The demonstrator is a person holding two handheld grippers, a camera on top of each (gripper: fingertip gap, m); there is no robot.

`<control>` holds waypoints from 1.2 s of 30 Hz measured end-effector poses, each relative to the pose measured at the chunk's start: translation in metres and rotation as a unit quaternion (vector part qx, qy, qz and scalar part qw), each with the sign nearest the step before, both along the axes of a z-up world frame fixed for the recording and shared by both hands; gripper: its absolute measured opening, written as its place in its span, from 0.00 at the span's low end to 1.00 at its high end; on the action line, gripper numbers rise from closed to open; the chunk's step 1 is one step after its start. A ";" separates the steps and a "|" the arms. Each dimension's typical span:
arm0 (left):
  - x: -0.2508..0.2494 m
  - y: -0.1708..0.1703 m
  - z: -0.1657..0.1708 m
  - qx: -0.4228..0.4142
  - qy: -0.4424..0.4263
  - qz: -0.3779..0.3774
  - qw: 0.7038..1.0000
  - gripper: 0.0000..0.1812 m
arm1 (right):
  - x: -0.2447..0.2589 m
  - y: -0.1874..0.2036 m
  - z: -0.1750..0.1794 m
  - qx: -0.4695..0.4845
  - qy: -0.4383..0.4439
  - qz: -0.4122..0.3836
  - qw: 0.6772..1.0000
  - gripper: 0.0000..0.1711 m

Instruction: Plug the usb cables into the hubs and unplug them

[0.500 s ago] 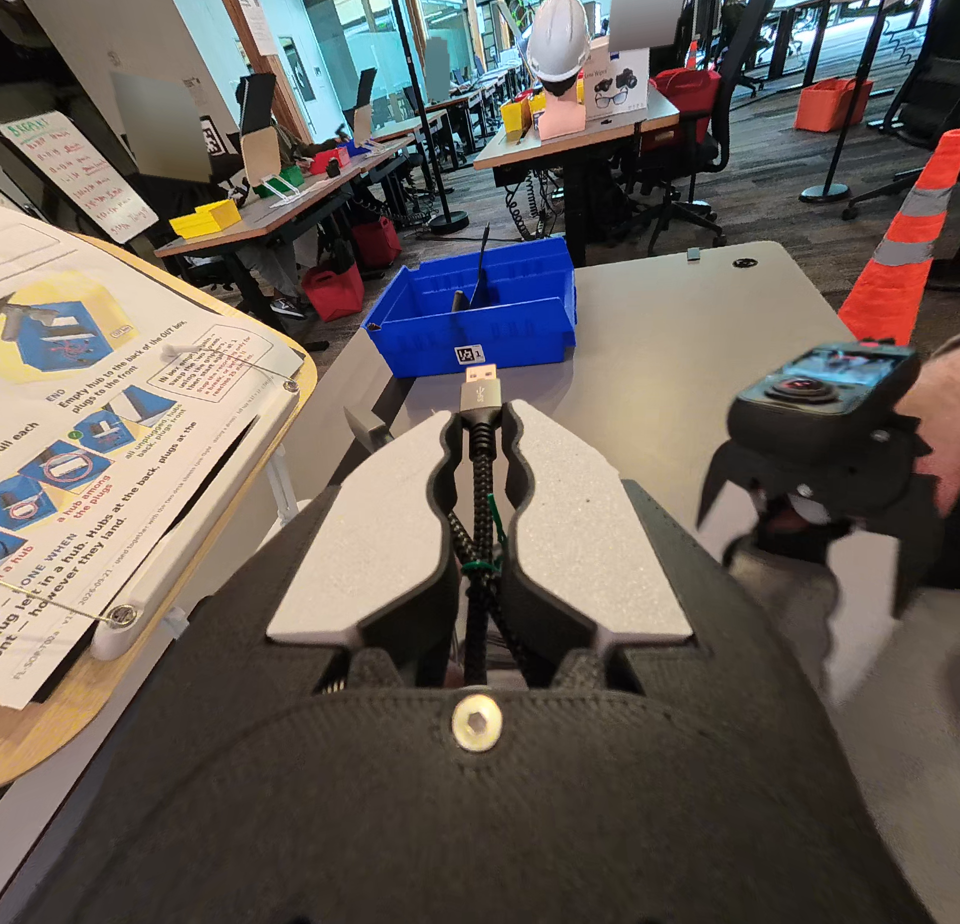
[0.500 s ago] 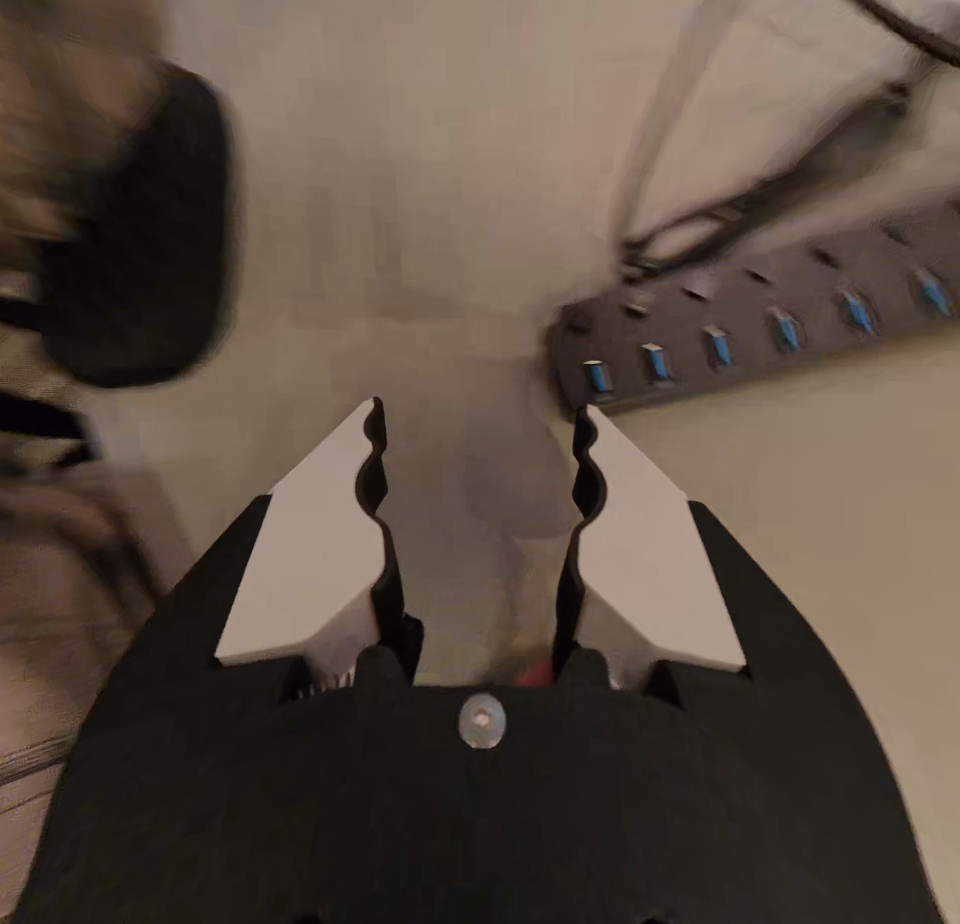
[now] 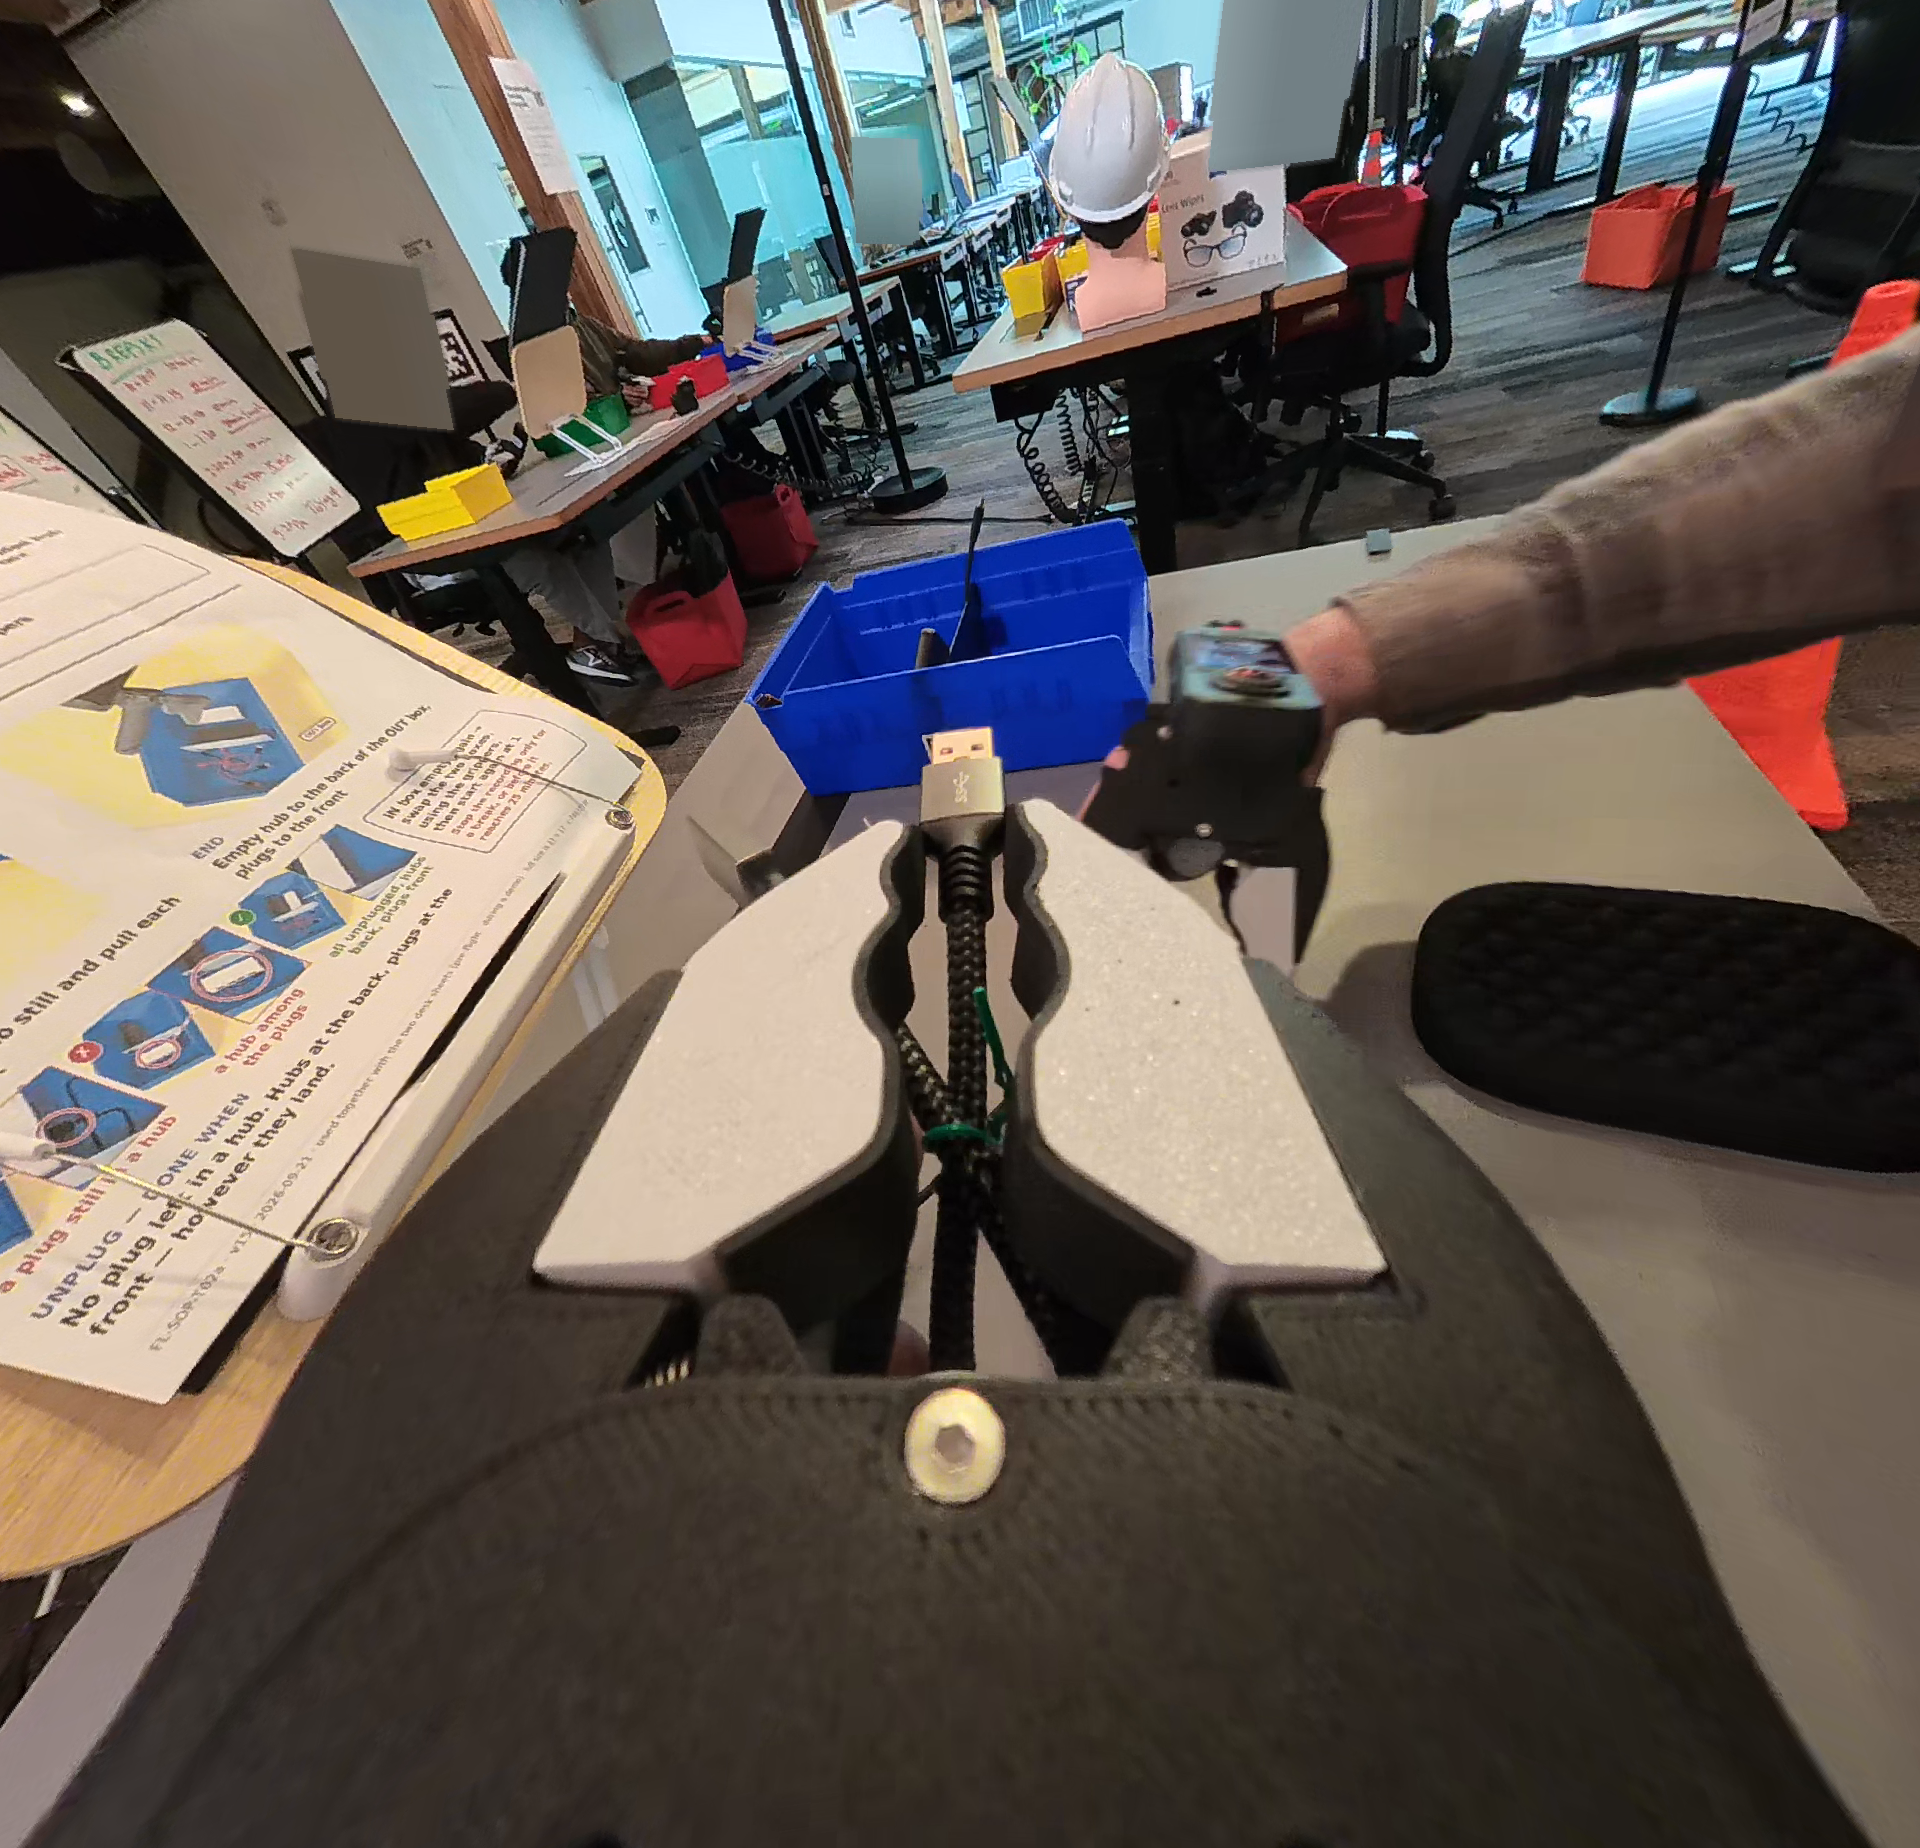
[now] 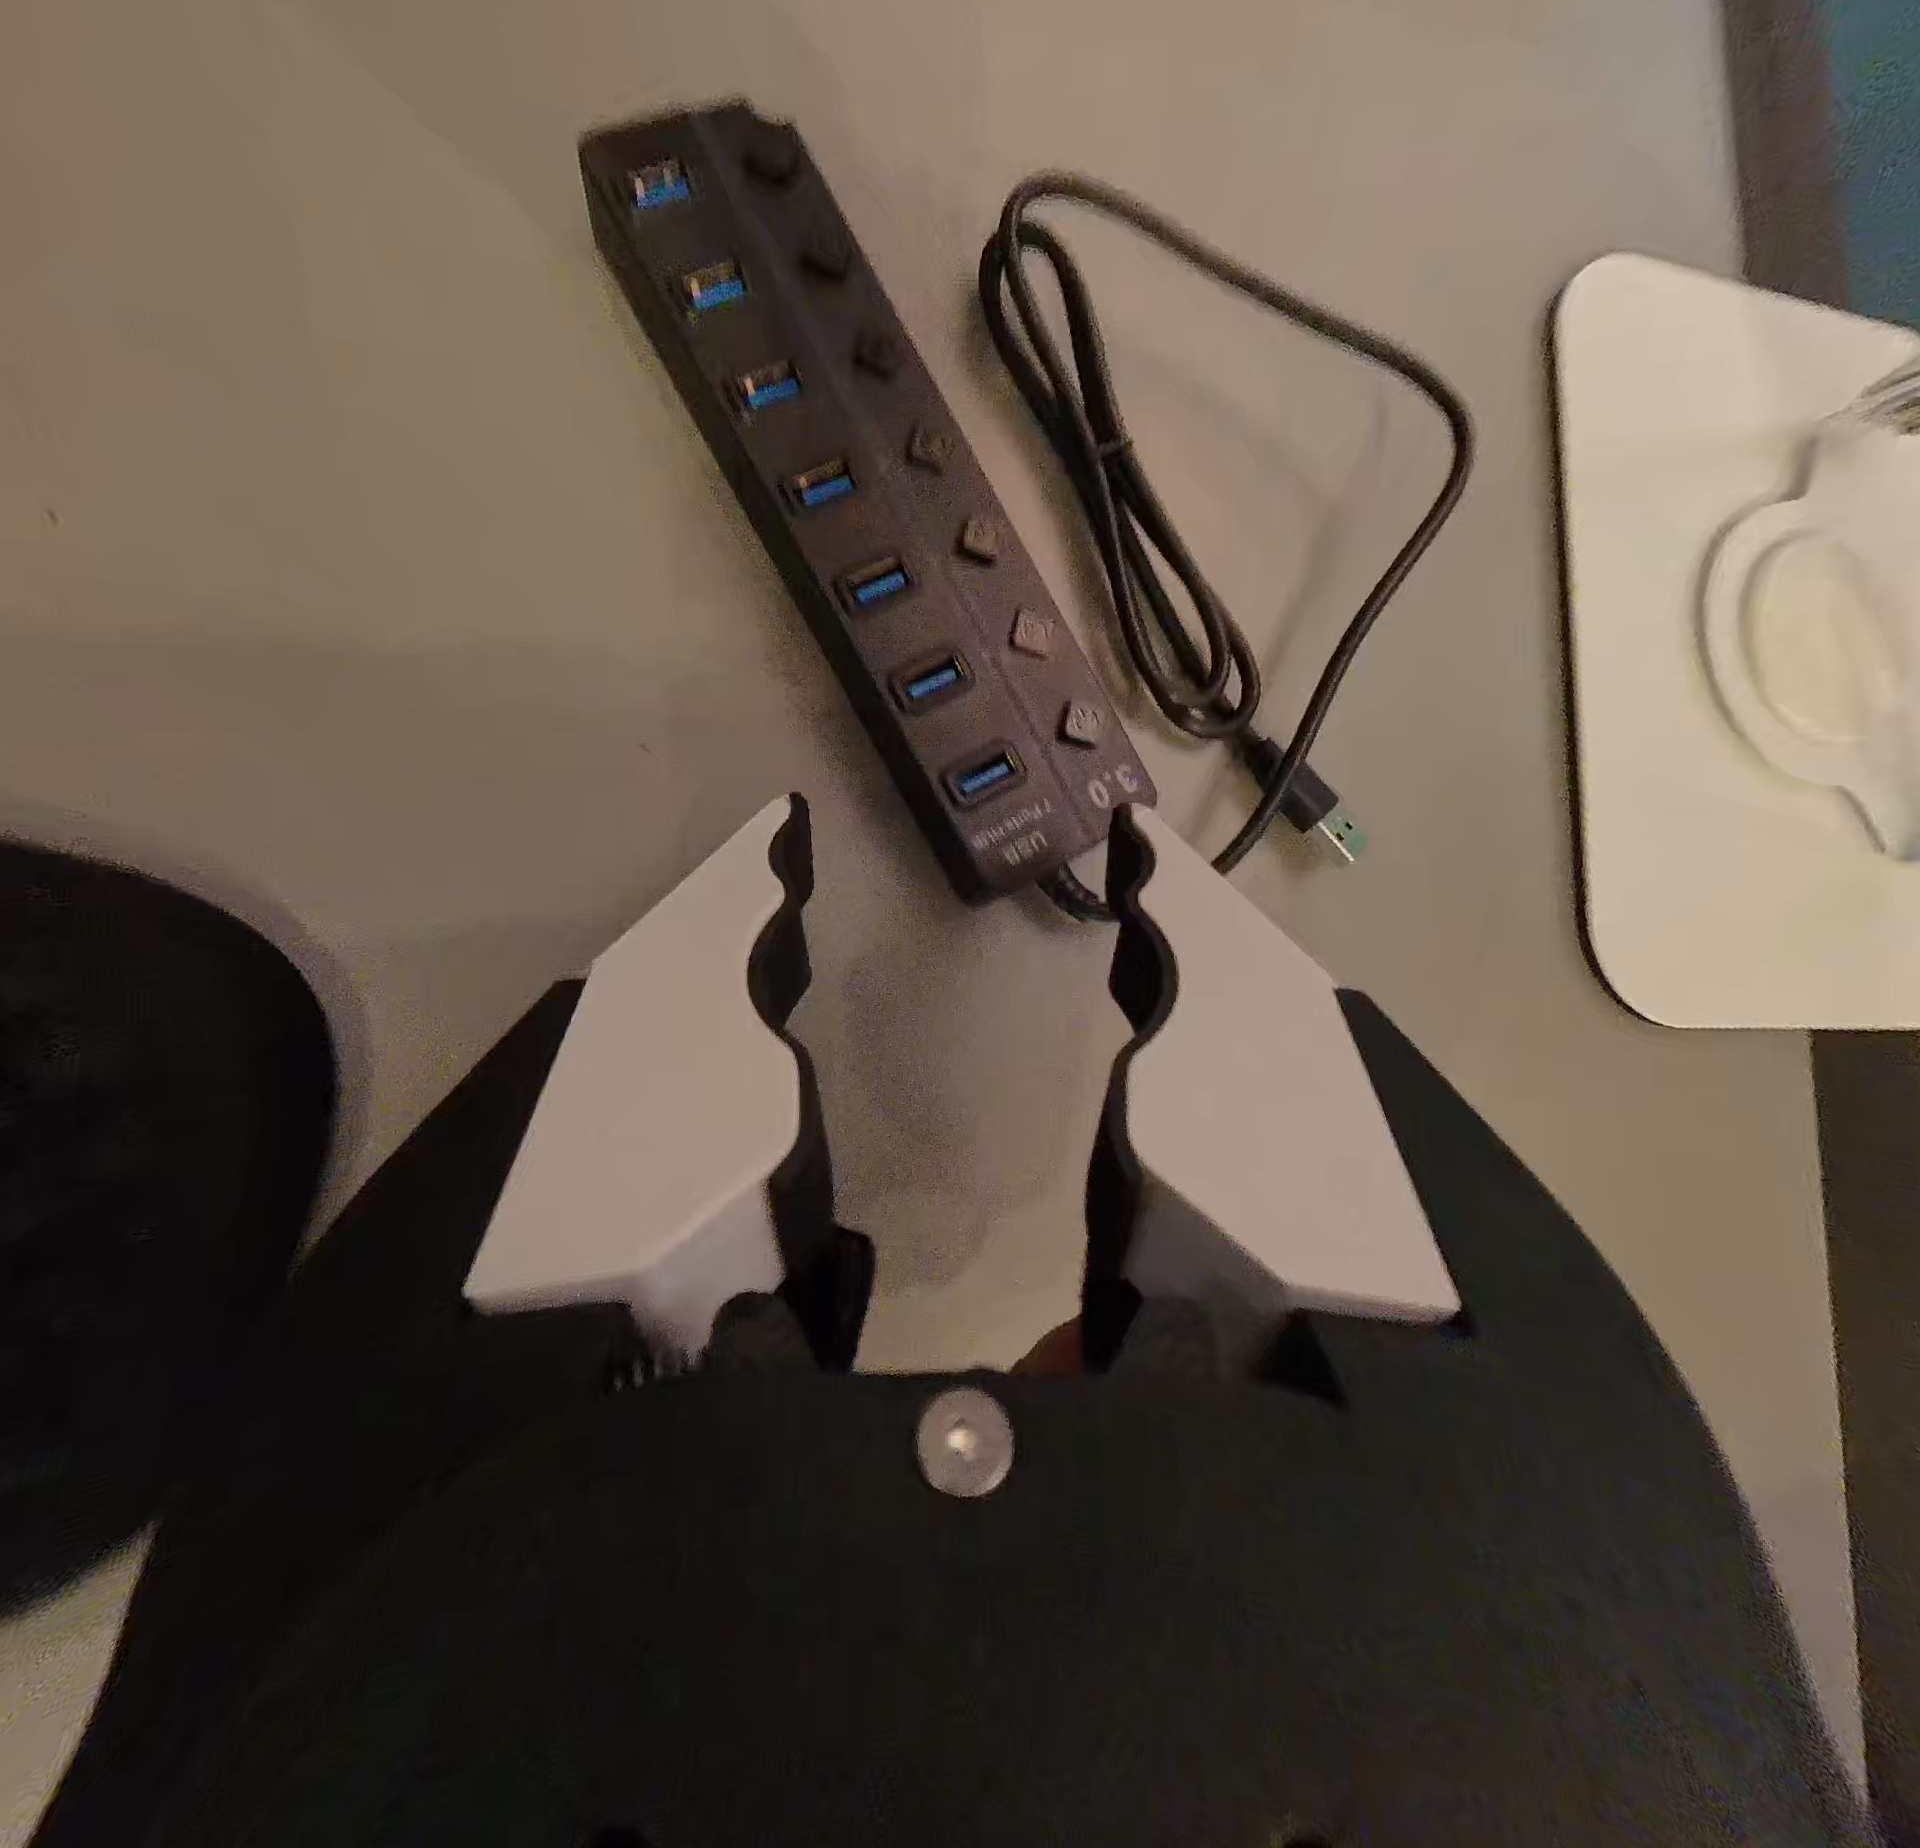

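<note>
Left gripper point(image 3: 961, 842), jaws clamped on a braided USB cable point(image 3: 958, 925), its metal plug point(image 3: 961, 759) projecting toward 12 o'clock before a blue bin point(image 3: 831, 655). Right gripper point(image 4: 961, 827), jaws apart and empty, above the table point(image 4: 312, 396); black seven-port hub point(image 4: 831, 468) lies at 12 o'clock, its own cord point(image 4: 1247, 448) coiled at 2 o'clock.

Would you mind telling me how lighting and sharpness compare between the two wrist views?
Left wrist view: bright, crisp on the USB plug, with wide-angle bending at the edges. Right wrist view: dim and warm-toned, slightly soft, with the hub readable.
</note>
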State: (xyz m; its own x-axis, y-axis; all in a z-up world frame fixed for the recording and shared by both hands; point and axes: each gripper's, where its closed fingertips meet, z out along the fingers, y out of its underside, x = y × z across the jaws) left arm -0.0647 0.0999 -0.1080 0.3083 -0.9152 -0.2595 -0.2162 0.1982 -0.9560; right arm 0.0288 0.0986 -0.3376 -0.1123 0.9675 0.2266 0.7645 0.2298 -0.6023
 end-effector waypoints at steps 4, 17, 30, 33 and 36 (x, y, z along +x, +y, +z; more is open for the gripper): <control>-0.002 0.001 0.000 0.002 0.003 0.003 1.000 0.08 | 0.002 0.018 -0.011 -0.041 0.002 0.050 0.998 0.33; 0.003 0.014 -0.016 -0.017 0.014 0.005 1.000 0.08 | -0.022 0.013 -0.030 -0.132 0.038 0.168 0.976 0.31; 0.008 0.027 -0.040 -0.035 0.038 0.010 0.999 0.08 | 0.007 0.031 0.023 -0.074 -0.018 0.084 0.994 0.30; 0.012 0.027 -0.043 -0.038 0.042 0.006 0.998 0.08 | 0.025 0.038 0.045 -0.029 -0.089 0.075 0.993 0.30; 0.015 0.026 -0.049 -0.039 0.053 0.004 0.998 0.08 | 0.043 0.044 0.066 0.017 -0.180 0.072 0.981 0.30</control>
State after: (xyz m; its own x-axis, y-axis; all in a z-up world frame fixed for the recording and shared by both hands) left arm -0.0492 0.1262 -0.1570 0.2908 -0.9314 -0.2187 -0.3190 0.1211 -0.9400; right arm 0.0723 0.1428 -0.2713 -0.3253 0.9285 0.1792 0.8844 0.3658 -0.2898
